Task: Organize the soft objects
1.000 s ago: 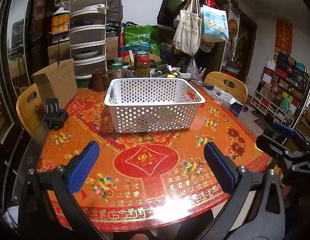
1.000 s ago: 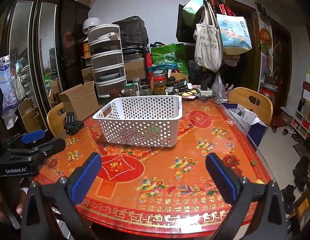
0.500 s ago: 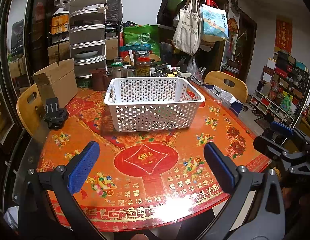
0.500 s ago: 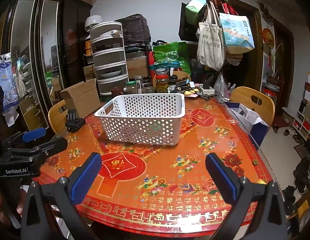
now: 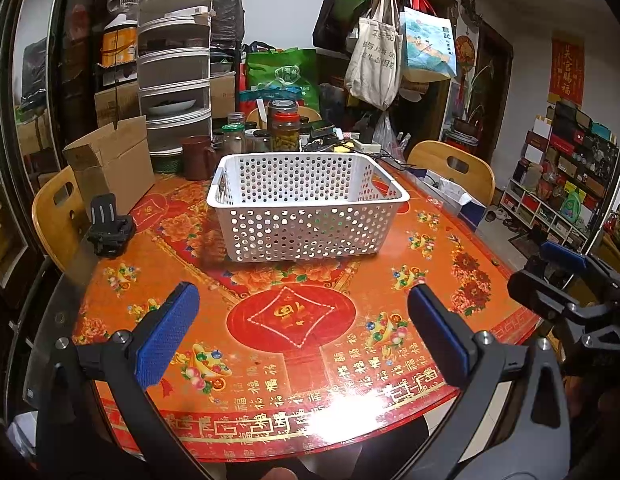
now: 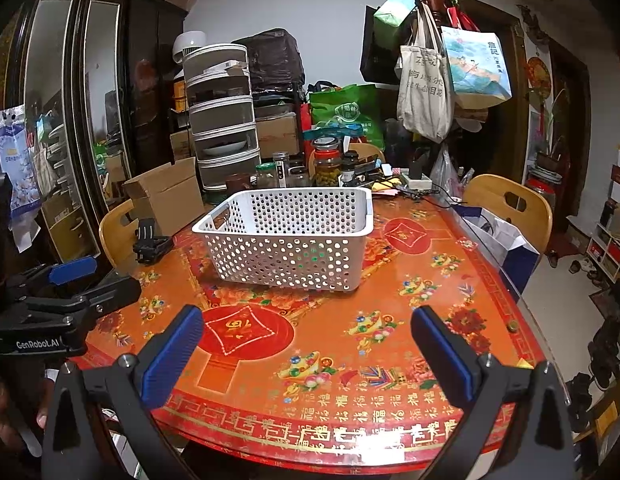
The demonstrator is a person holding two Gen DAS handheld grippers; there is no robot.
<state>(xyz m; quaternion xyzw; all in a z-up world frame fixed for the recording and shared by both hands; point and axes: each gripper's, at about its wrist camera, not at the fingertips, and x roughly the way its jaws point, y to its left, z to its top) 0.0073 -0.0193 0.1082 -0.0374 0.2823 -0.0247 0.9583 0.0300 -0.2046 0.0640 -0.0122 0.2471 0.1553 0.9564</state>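
A white perforated plastic basket [image 5: 306,216] stands on the round red and orange table [image 5: 294,320], toward its far side; it also shows in the right wrist view [image 6: 286,240]. A little green shows through its holes; what lies inside is hidden. My left gripper [image 5: 302,332] is open and empty above the table's near edge. My right gripper [image 6: 306,348] is open and empty, to the right of the left one. No soft object is clearly in view.
A black camera mount [image 5: 108,228] lies at the table's left. A cardboard box [image 5: 110,160], jars [image 5: 284,128] and a stacked white food cover [image 5: 174,76] crowd the back. Wooden chairs [image 5: 454,168] stand around. A coat rack with bags [image 6: 430,80] stands behind.
Both grippers have drawn back and risen slightly; the basket sits a little farther off in both views. Both stay open and empty.
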